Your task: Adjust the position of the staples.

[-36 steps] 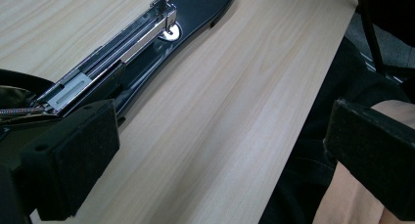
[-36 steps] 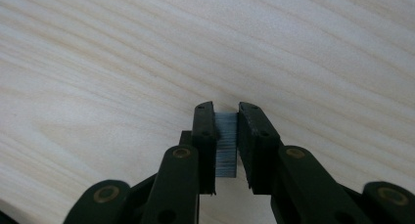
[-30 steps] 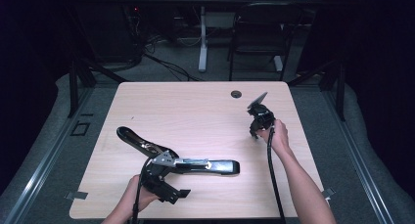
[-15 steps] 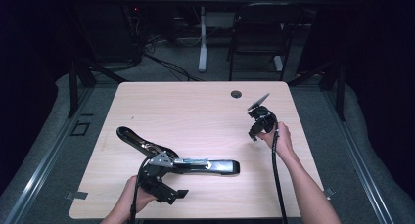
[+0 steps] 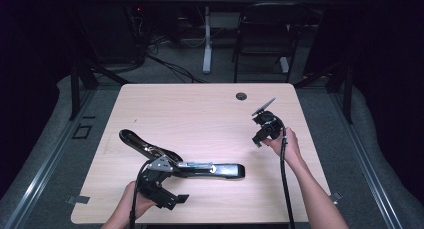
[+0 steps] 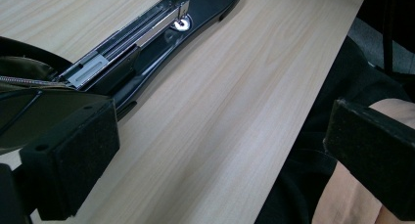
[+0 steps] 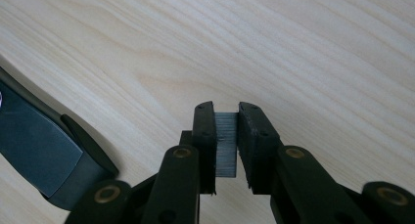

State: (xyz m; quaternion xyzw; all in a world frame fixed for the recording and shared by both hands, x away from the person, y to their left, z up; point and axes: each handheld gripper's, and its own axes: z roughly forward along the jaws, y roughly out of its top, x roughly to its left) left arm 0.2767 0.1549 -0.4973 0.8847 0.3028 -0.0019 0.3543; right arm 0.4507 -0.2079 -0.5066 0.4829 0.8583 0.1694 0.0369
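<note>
A long black stapler (image 5: 200, 168) lies swung open on the wooden table (image 5: 200, 114), its upper arm (image 5: 137, 141) folded back to the left. Its metal magazine (image 6: 132, 40) is exposed. My left gripper (image 5: 167, 194) sits at the front edge beside the stapler's hinge, and its jaws stand wide apart. In the left gripper view the left gripper (image 6: 222, 150) has only bare table between its pads. Over the right side of the table, my right gripper (image 5: 258, 140) points down. In its own view the right gripper (image 7: 226, 114) is shut on a grey strip of staples (image 7: 225, 141). A dark end of the stapler (image 7: 44, 150) lies to its left.
A round cable hole (image 5: 241, 96) sits near the table's far edge. A black chair (image 5: 265, 34) and a desk leg (image 5: 206, 44) stand beyond the table. The person's leg (image 6: 342, 199) is just past the front edge.
The right gripper with the staple strip has shifted slightly over the table. The left gripper and the stapler have kept still.
</note>
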